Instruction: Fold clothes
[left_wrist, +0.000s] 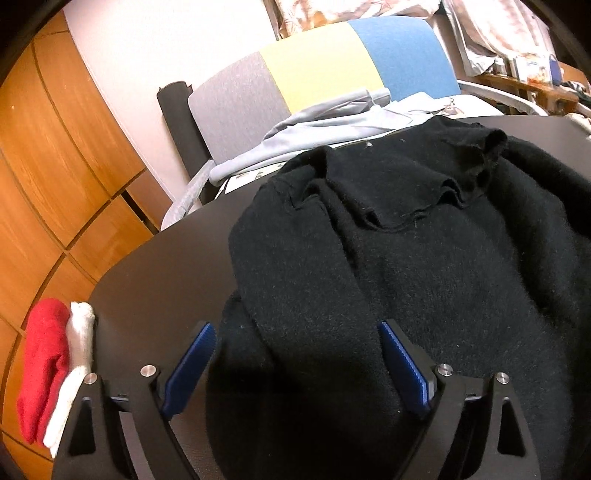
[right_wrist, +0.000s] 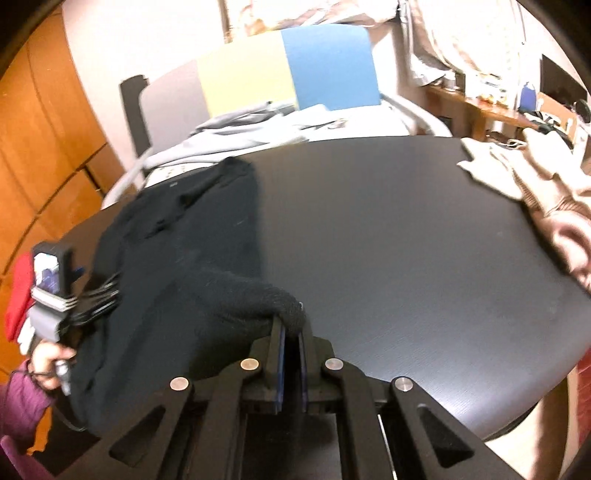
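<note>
A black sweater (left_wrist: 424, 258) lies rumpled on the dark round table (left_wrist: 155, 280), its neck toward the far edge. My left gripper (left_wrist: 295, 354) is open, its blue pads (left_wrist: 192, 369) standing either side of the sweater's near part. In the right wrist view the same black sweater (right_wrist: 177, 251) covers the table's left side. My right gripper (right_wrist: 291, 332) is shut on a rolled end of it, a sleeve or hem (right_wrist: 269, 299), lifted off the table (right_wrist: 406, 240). The left gripper's body (right_wrist: 51, 288) and the hand holding it show at the left.
A red cloth (left_wrist: 44, 365) and a white cloth (left_wrist: 77, 362) lie at the table's left edge. A beige garment (right_wrist: 535, 195) rests at the right edge. Behind the table stands a grey, yellow and blue chair (left_wrist: 317, 70) draped with pale blue clothing (left_wrist: 332, 125). Wooden cabinets (left_wrist: 48, 166) line the left.
</note>
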